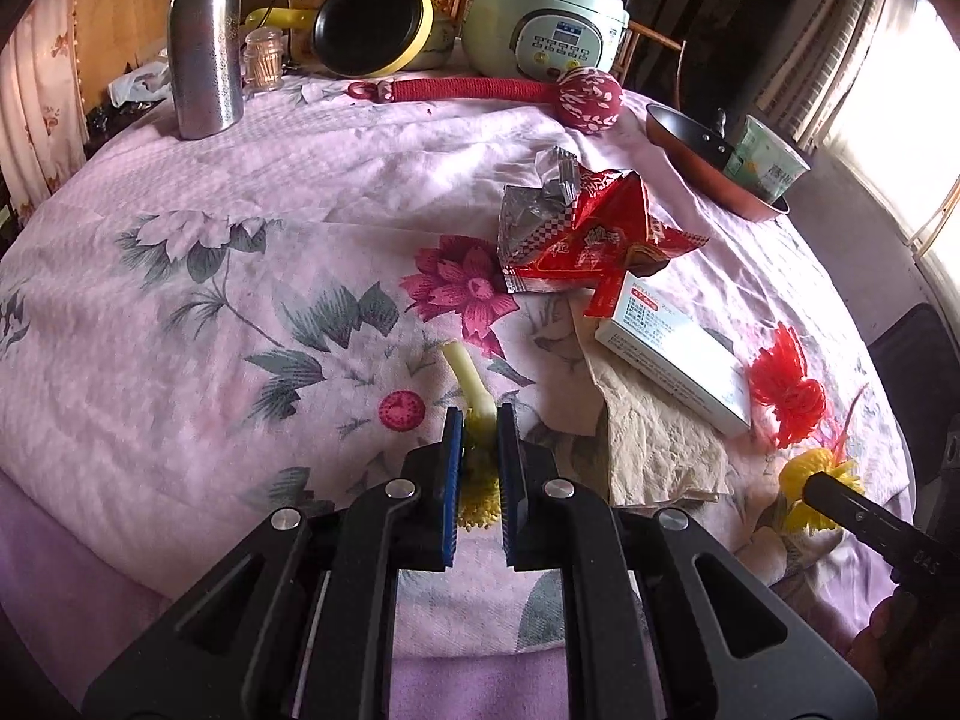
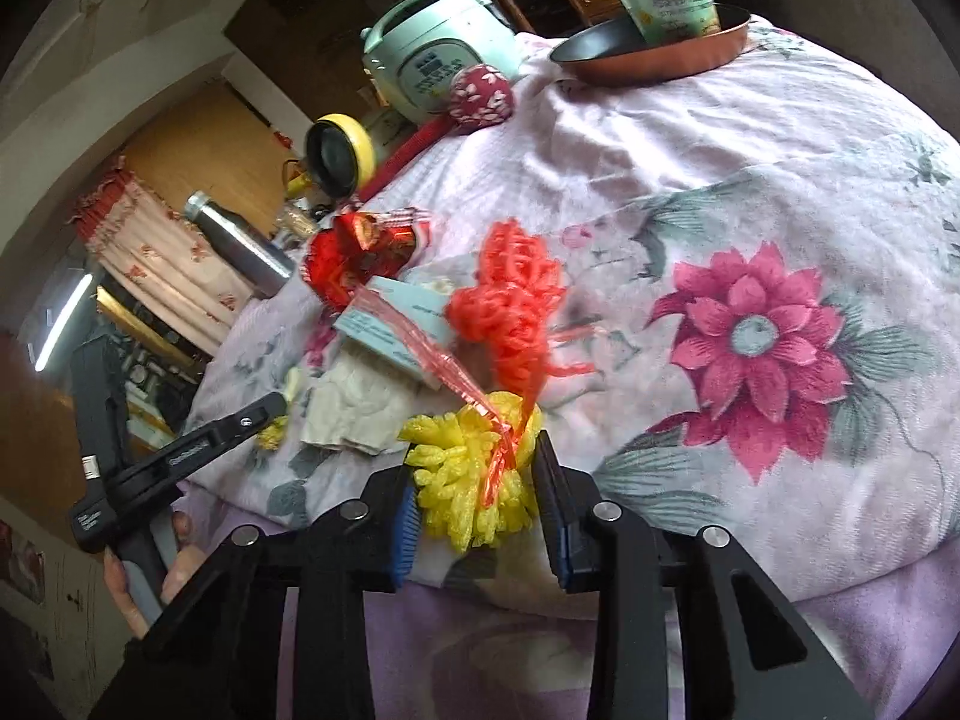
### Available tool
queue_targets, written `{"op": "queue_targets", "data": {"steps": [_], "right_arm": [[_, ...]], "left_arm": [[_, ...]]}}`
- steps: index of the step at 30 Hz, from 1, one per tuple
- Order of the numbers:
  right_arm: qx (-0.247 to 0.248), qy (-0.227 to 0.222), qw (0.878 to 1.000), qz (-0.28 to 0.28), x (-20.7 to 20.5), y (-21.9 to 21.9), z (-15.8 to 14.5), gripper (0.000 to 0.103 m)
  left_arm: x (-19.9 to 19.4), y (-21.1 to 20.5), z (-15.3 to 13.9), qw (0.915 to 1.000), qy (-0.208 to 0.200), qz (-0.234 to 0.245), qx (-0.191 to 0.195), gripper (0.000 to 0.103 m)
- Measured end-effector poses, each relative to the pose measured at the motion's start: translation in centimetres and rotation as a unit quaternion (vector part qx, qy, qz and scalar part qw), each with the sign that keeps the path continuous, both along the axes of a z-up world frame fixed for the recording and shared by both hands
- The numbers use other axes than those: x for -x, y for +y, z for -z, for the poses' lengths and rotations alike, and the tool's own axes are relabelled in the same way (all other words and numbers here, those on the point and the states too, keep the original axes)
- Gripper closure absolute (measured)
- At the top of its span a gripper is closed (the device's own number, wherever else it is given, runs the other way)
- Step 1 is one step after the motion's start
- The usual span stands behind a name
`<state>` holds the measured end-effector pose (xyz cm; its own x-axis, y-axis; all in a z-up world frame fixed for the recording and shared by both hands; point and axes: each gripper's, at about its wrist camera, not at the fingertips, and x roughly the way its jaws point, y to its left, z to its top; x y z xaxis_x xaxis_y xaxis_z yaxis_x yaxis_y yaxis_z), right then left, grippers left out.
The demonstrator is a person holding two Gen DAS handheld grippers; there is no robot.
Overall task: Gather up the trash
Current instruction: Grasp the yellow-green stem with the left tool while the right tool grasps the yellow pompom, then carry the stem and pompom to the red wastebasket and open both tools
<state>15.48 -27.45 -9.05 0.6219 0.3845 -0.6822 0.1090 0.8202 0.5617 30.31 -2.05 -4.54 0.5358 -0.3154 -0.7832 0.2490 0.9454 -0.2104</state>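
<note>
Jaws of the left gripper (image 1: 480, 420) are clamped on a pale green stalk (image 1: 471, 387) beside the medicine box (image 1: 672, 360), while only the right wrist view shows the right gripper (image 2: 474, 480) closed around a yellow foam net (image 2: 474, 480).

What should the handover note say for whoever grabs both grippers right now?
Left gripper: shut on the pale green stalk scrap, at the near edge of the floral cloth.
Right gripper: jaws around the yellow foam net; whether the pads press is unclear.
Still on the cloth: red snack wrapper, white box, crumpled napkin, red foam net.
No bin in either view. Done: stalk gripped. Left: secure the yellow net, collect the other four pieces, find the bin.
</note>
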Motion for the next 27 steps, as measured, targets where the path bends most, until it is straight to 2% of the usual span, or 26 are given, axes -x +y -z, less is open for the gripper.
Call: {"op": "queue_targets", "data": {"steps": [3,9,12,16,19,27], "right_arm": [[0.015,-0.026,1.0,0.004,0.6,0.1,-0.9,0.071],[-0.001,-0.03,1.0,-0.001,0.8,-0.1,-0.9,0.069],[-0.003,-0.032,0.999,-0.006,0.8,0.2,-1.0,0.069],[0.005,-0.038,0.999,-0.019,0.9,0.8,-1.3,0.069],[0.004,-0.04,0.999,-0.019,1.0,0.7,-1.3,0.069],[0.004,-0.047,0.999,-0.019,1.1,0.7,-1.4,0.069]], "left_arm": [[0.1,0.1,-0.2,1.0,-0.004,0.001,0.005,0.091],[1.4,0.8,-1.3,0.9995,-0.026,-0.012,0.013,0.091],[3.3,1.9,-2.2,0.9991,-0.036,-0.02,0.007,0.091],[6.4,4.4,-5.0,0.9958,-0.082,-0.04,0.0,0.091],[7.8,6.1,-6.4,0.9935,-0.099,-0.056,0.005,0.091],[11.7,11.2,-7.6,0.9876,-0.115,-0.107,0.008,0.091]]}}
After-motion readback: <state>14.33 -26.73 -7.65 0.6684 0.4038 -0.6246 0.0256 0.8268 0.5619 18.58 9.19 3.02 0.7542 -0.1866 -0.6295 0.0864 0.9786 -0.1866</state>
